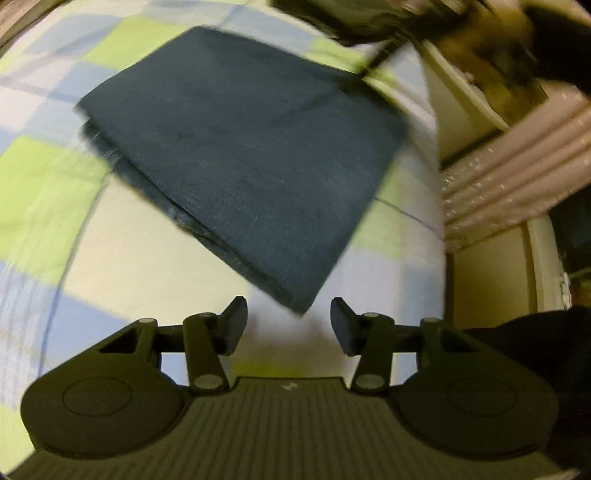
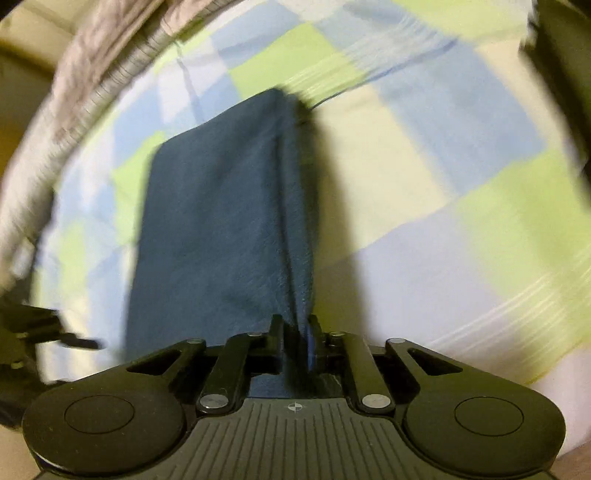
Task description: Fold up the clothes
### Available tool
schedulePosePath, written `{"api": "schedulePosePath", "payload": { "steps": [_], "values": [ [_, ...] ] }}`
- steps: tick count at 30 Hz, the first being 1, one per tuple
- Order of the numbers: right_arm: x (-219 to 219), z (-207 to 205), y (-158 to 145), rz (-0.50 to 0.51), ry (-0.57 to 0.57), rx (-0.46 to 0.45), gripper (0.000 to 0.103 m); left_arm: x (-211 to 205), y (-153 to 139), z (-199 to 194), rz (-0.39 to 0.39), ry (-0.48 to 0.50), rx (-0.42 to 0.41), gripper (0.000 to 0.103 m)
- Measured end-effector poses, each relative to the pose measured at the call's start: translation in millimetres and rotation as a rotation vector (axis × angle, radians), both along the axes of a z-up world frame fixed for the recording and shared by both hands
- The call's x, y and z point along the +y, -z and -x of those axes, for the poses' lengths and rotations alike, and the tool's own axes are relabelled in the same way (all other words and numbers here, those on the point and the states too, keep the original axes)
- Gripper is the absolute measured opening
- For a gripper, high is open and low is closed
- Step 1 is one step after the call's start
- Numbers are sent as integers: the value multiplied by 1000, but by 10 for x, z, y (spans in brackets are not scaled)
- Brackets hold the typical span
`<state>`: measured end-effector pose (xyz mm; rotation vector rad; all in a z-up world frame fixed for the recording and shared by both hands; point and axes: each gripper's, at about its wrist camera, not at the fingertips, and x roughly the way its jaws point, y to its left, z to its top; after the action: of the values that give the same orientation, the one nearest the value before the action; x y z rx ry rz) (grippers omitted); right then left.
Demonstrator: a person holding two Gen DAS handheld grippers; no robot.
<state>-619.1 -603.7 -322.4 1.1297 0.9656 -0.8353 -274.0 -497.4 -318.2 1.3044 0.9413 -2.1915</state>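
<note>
A dark teal folded cloth [image 1: 243, 155] lies on a checked bedsheet [image 1: 44, 192] of green, blue and cream squares. My left gripper [image 1: 288, 325] is open and empty, just short of the cloth's near corner. In the right wrist view the same cloth [image 2: 214, 229] stretches away from me in a thick folded stack. My right gripper [image 2: 295, 339] is shut on the cloth's near edge, with fabric pinched between the jaws. The left gripper [image 2: 55, 339] shows blurred at the left edge of the right wrist view. Both views are motion-blurred.
The bed edge and a beige wall [image 1: 491, 280] run along the right in the left wrist view. A pale striped blanket [image 1: 517, 173] hangs there. A grey knitted cover [image 2: 92, 74] lies along the far left of the sheet [image 2: 424, 177]. A dark, blurred mass [image 1: 369, 18] sits beyond the cloth.
</note>
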Motion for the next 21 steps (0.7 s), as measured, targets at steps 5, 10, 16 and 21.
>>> {"api": "schedulePosePath", "payload": {
  "steps": [5, 10, 16, 21],
  "values": [
    [-91, 428, -115, 135, 127, -3, 9, -350, -31, -2, 157, -29, -93, 53],
    [768, 528, -118, 227, 400, -132, 32, -958, -75, -87, 276, -76, -152, 57],
    [1935, 418, 378, 56, 819, -318, 75, -1617, -60, 98, 369, -33, -164, 66],
    [2096, 208, 783, 55, 987, -472, 74, -2039, 171, 254, 294, 58, -177, 64]
  ]
}}
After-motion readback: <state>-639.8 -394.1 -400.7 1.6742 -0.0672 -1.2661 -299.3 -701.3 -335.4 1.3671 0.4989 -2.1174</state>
